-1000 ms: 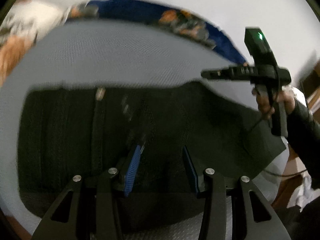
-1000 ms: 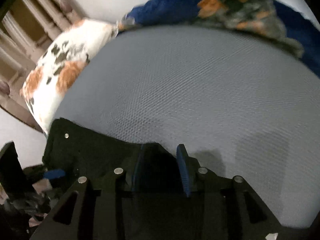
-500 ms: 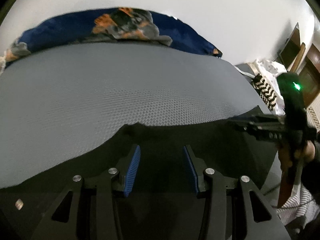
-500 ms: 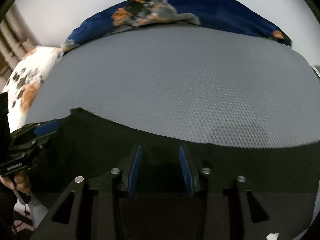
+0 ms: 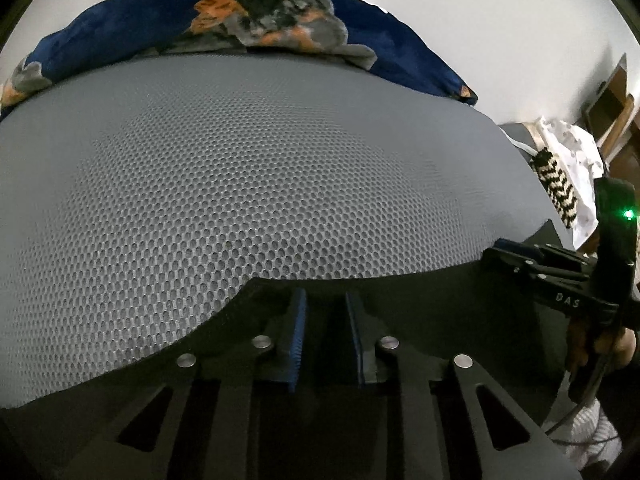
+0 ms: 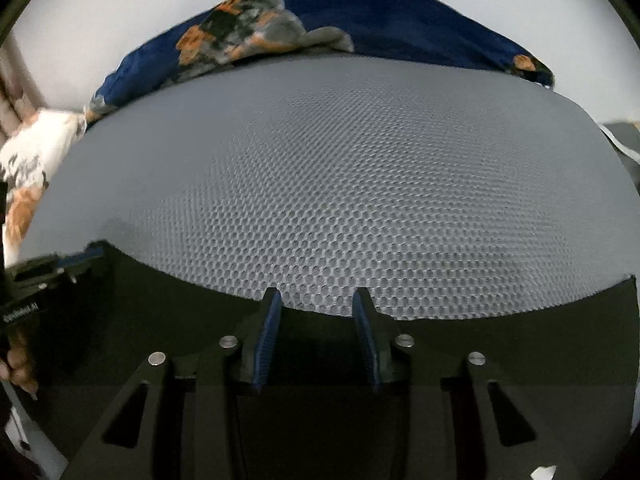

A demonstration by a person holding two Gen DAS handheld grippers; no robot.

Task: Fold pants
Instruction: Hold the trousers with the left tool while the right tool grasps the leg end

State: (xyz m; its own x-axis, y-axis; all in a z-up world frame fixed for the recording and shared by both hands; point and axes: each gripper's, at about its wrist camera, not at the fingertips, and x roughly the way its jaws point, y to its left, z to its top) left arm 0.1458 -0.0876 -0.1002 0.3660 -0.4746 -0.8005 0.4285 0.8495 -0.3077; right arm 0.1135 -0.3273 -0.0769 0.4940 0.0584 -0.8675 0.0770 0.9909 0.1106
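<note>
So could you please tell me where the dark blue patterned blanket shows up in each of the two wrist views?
Left wrist view: the dark blue patterned blanket arcs along the top, behind the grey mesh surface, running from the left edge to the upper right.
Right wrist view: the blanket again lies along the top, centre to right.
Shared landmark: its orange and grey patch, just left of centre in both views.

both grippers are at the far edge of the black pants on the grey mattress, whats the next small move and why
Probably close the left gripper fully on the pants edge. Its jaws have just been closing with dark fabric between them. The right gripper also straddles that edge, which lies flat on the grey mattress, so both need a firm pinch before any lift.
</note>
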